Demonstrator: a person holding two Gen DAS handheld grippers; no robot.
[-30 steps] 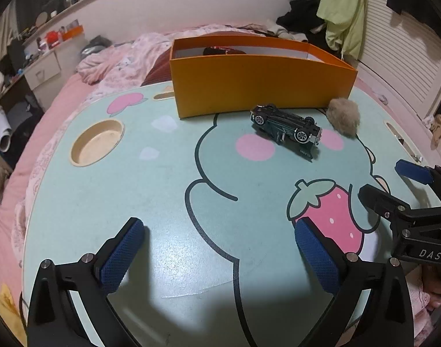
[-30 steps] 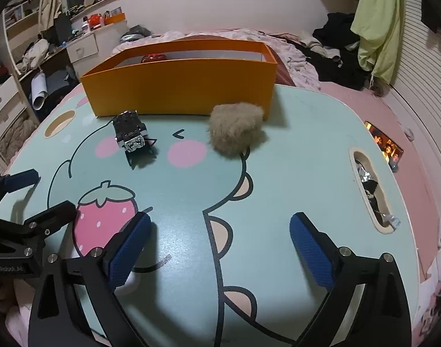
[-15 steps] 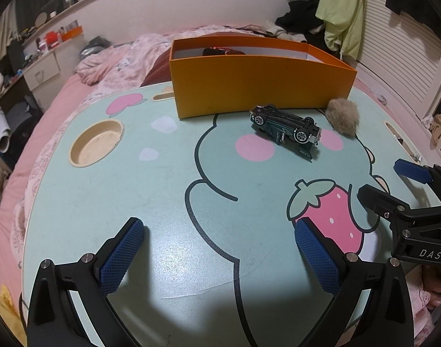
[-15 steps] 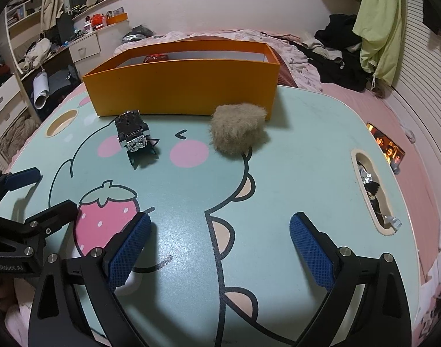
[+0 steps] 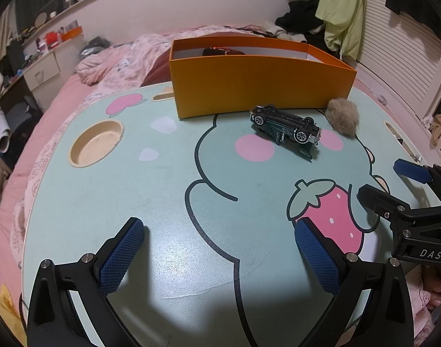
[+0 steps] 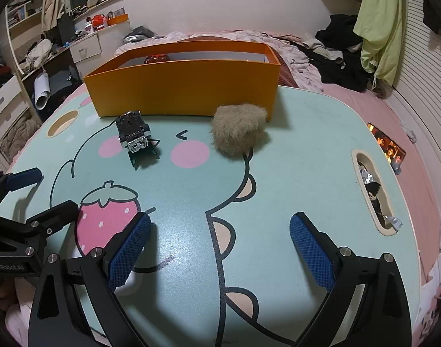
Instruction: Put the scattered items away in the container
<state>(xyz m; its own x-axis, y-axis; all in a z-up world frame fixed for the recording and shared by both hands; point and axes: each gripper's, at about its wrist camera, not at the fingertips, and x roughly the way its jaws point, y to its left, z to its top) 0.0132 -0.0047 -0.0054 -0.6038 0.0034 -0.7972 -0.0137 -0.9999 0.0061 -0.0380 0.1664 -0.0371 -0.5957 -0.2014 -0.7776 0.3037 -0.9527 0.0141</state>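
We see both claws low in their frames, each spread wide and empty: the left claw [image 5: 219,256] and the right claw [image 6: 219,248] hover over the near part of the bench [image 5: 168,202]. The toy car [image 5: 287,125] lies upside down right of frame centre in the left view, just in front of the orange box [image 5: 260,86]; the fur ball [image 6: 239,133] sits at centre in the right view, seemingly touching the box's right corner. One red item [image 6: 156,57] already lies inside.

We judge two risks. The inverted car offers wheels and a thin spoiler, so a pinch may slip. The fur ball, being soft, may compress and drop before it clears the wall. The claws stand close together, so crossing paths could collide. Open bench lies at centre; a slot [image 6: 373,190] cuts the right edge.
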